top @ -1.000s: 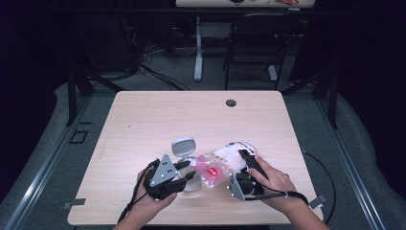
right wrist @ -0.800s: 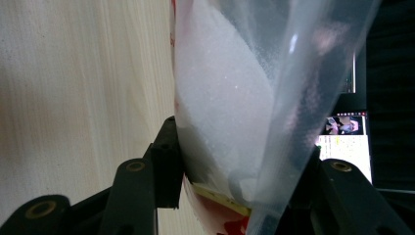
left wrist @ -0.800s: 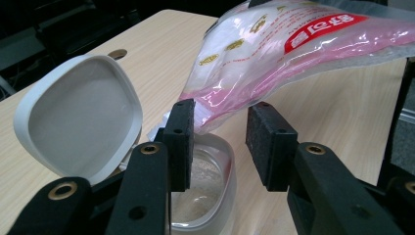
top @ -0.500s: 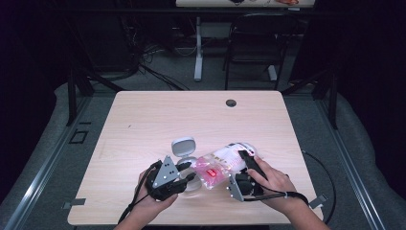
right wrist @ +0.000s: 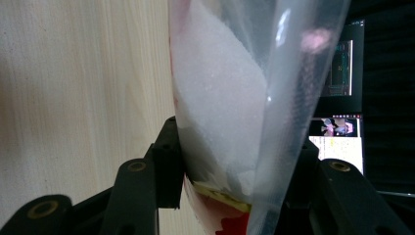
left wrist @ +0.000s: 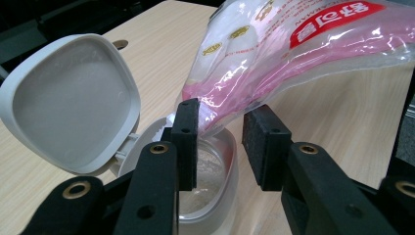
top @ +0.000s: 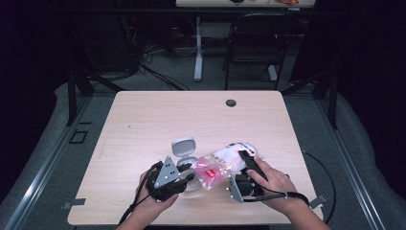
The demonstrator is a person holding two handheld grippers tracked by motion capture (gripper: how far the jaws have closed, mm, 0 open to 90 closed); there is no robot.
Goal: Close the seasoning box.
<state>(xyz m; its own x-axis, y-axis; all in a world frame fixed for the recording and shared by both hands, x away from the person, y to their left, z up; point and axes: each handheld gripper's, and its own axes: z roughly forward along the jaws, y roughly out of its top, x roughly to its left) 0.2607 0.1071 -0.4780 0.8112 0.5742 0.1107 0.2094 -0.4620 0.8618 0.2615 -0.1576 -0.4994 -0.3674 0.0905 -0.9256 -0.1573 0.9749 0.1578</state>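
My right gripper (top: 243,167) had its two jaws pressed on the fat end of the plastic bag (top: 221,165), and I kept that end lifted so the white grains (right wrist: 215,112) inside could slide down toward the mouth. In the right gripper view the bag stood squeezed between the jaws, full of white powder. My left gripper (top: 187,178) was partly open, and its jaws had just been closing in; the thin corner of the bag sat between them, close by one pad, but I could not tell if they pinched it yet. I held it there to steer the corner over the small clear tub (left wrist: 208,183). The tub sat near the front edge of the desk (top: 143,120), a bit left of the middle, with its grey lid (left wrist: 73,103) flipped up and back so the way in stayed free. Some white stuff already lay in the tub.
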